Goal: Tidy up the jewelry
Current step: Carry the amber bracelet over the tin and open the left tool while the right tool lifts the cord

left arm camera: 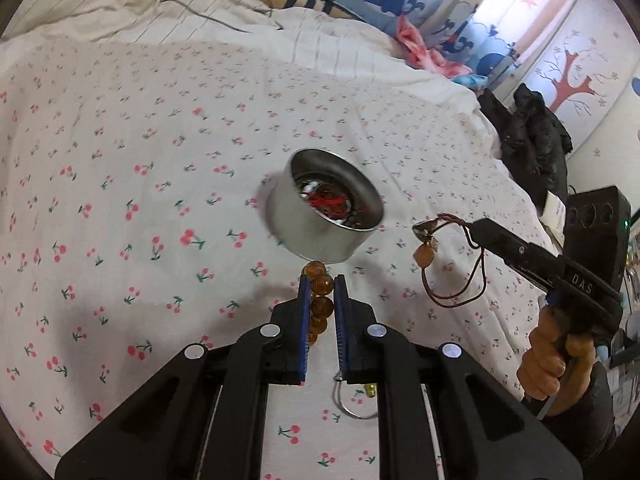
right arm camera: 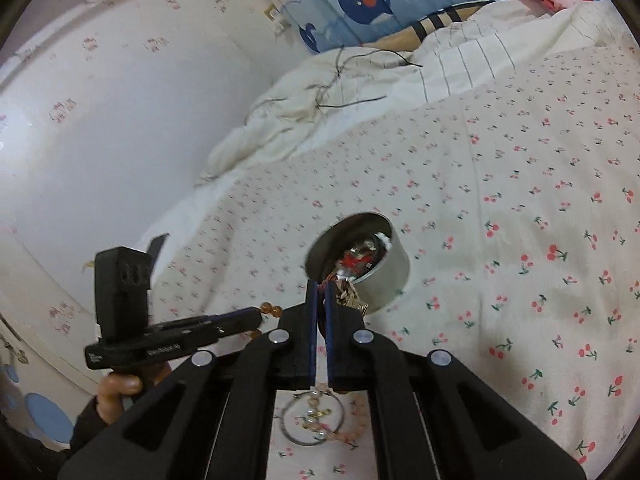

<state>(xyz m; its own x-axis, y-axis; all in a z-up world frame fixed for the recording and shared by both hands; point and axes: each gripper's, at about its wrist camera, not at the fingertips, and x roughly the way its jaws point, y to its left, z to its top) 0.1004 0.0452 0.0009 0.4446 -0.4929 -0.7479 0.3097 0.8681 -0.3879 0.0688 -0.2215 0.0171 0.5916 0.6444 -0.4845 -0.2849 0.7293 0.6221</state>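
On the cherry-print bedsheet (left arm camera: pixel 120 184) sits the round silver metal tin (left arm camera: pixel 326 210), jewelry heaped inside. My left gripper (left arm camera: pixel 322 280) pinches a string of amber beads (left arm camera: pixel 321 300) just before it. My right gripper (right arm camera: pixel 320 286) clamps a brown cord necklace with metal pendants (left arm camera: pixel 430 240) beside the tin's rim.

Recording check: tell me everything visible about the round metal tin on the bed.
The tin is a low, round, lidless can of plain silvery metal. It sits on the cherry-print bedsheet, mouth up, seen tilted through the fisheye lens. Inside lies a tangle of jewelry: red thread, white beads and dark pieces. In the left view, amber beads pinched in the left tool reach its near wall; contact is unclear.
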